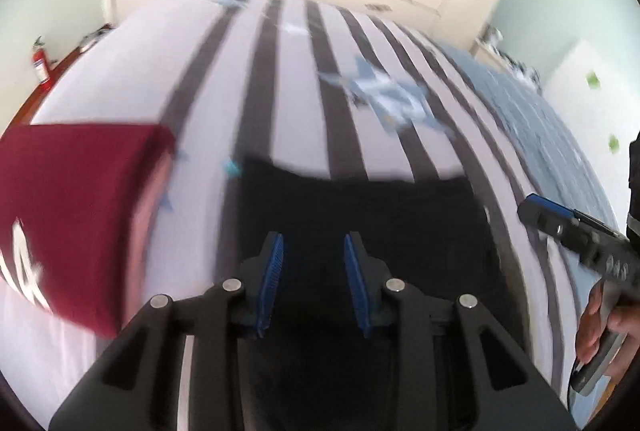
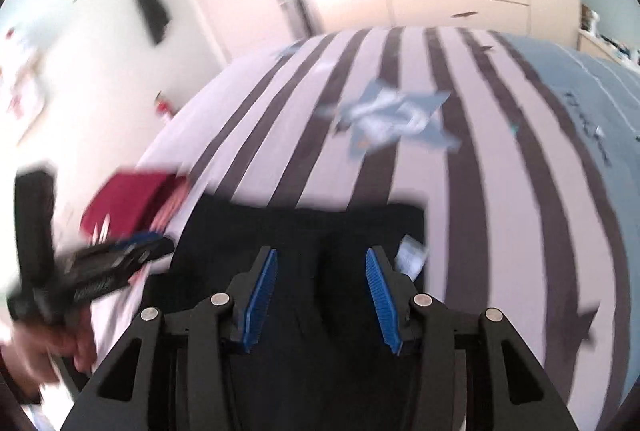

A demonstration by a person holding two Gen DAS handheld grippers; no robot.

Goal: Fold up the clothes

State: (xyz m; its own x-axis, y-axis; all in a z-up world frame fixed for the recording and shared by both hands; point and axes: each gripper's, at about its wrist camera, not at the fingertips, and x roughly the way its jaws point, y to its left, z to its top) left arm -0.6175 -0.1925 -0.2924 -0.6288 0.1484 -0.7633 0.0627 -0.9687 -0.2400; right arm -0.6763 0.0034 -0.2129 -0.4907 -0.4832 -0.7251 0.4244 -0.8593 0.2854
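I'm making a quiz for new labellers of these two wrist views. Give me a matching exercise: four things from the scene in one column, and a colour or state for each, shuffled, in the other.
Things:
1. folded shirt
2. garment under the claws
3. bedspread
4. left claw

Colour or state:
A. open, holding nothing
B. dark red with white print
C. black, lying flat on the bed
D. white with dark stripes

Pairs: 1-B, 2-C, 3-D, 4-A
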